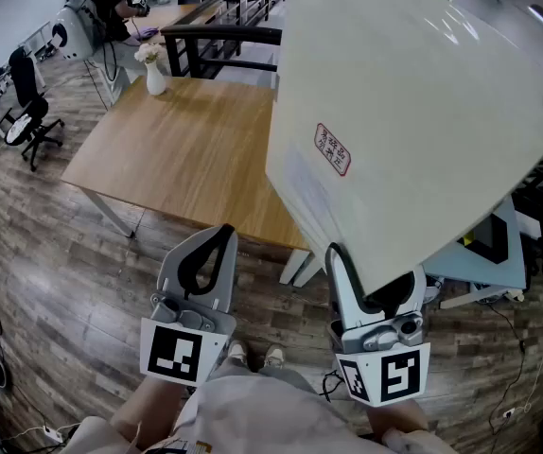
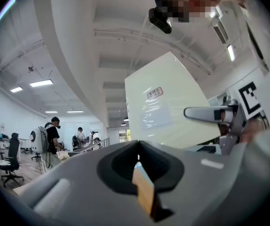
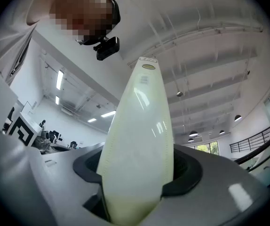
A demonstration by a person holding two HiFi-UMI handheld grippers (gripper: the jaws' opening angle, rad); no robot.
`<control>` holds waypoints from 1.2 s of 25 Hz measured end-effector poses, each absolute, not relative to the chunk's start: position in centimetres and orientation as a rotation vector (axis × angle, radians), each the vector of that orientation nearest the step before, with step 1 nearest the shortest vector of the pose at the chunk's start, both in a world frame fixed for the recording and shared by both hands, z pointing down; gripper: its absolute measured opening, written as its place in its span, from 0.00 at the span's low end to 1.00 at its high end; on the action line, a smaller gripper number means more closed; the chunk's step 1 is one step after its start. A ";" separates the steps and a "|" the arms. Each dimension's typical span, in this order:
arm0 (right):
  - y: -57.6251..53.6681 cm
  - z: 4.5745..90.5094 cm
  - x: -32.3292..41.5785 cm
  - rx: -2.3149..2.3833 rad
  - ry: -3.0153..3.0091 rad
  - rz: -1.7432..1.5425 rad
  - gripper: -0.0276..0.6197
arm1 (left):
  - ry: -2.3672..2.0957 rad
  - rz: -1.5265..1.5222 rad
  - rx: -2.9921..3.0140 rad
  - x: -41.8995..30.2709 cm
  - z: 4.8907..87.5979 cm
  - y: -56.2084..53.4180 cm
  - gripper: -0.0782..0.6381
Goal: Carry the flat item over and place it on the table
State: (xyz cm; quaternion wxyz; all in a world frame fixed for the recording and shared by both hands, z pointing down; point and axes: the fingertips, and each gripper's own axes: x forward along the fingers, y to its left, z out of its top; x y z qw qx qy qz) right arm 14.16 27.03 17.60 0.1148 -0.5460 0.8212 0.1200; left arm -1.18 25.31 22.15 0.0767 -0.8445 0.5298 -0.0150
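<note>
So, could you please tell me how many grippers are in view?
2: the left gripper at lower left, empty; the right gripper at lower right, clamped on the flat item.

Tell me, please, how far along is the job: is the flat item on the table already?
Done: the right claw is shut on the flat item, held up in the air. In hand: carrying it toward the wooden table, just ahead. Remaining: lay it on that table and open the claw. The left claw is shut, empty.

left gripper (image 2: 138,147): jaws together, empty | flat item (image 2: 165,102): raised, upper right
</note>
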 end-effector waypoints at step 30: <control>25.9 21.2 18.5 -1.606 2.478 0.193 0.53 | 1.626 -0.110 -2.556 3.1 25.0 24.4 0.11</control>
